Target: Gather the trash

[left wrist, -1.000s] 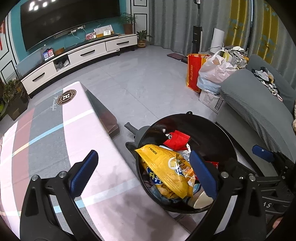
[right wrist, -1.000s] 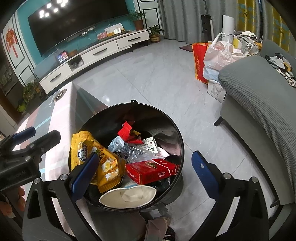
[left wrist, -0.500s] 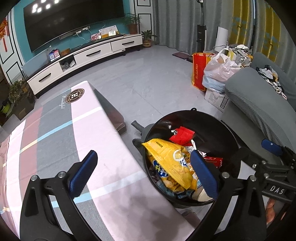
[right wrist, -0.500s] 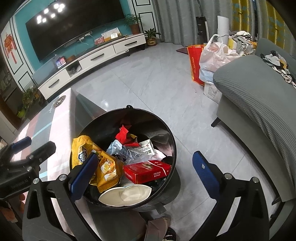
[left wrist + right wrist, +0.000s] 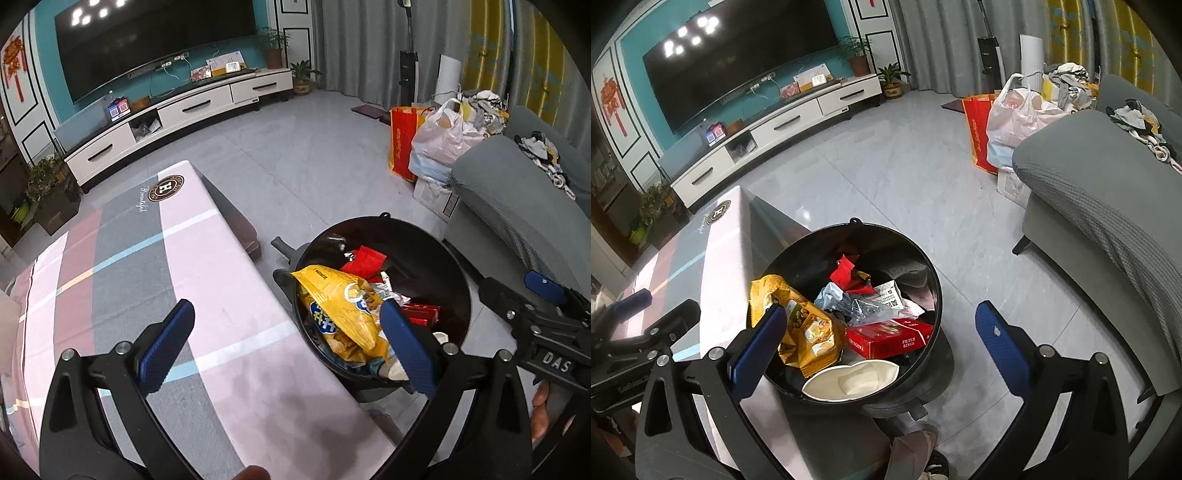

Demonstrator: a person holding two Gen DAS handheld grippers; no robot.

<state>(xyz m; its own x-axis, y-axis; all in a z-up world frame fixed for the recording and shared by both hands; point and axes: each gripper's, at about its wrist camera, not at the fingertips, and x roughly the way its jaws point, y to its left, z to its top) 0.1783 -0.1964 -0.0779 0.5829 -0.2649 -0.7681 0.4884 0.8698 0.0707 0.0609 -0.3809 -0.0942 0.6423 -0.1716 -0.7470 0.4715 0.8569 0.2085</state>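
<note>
A round black trash bin (image 5: pixel 932 273) stands on the floor beside a low table (image 5: pixel 207 258). In it lie a yellow snack bag (image 5: pixel 801 332), a red cigarette box (image 5: pixel 890 338), a red wrapper (image 5: pixel 846 275), clear plastic and a squashed paper cup (image 5: pixel 849 382). The bin also shows in the left wrist view (image 5: pixel 458 273), with the yellow bag (image 5: pixel 340 310) on top. My left gripper (image 5: pixel 288 347) is open and empty above the table's edge, left of the bin. My right gripper (image 5: pixel 879 347) is open and empty above the bin's near rim.
The table has a pink and grey striped cloth. A grey sofa (image 5: pixel 1108 206) stands at the right, with a red bag (image 5: pixel 977 129) and a white plastic bag (image 5: pixel 1019 118) beyond it. A white TV cabinet (image 5: pixel 783 133) lines the far wall. Grey tile floor (image 5: pixel 905 177) lies between.
Both grippers have drawn back and up from the bin, so it looks smaller and farther. The jaws stay open. The trash in the bin has not moved.
</note>
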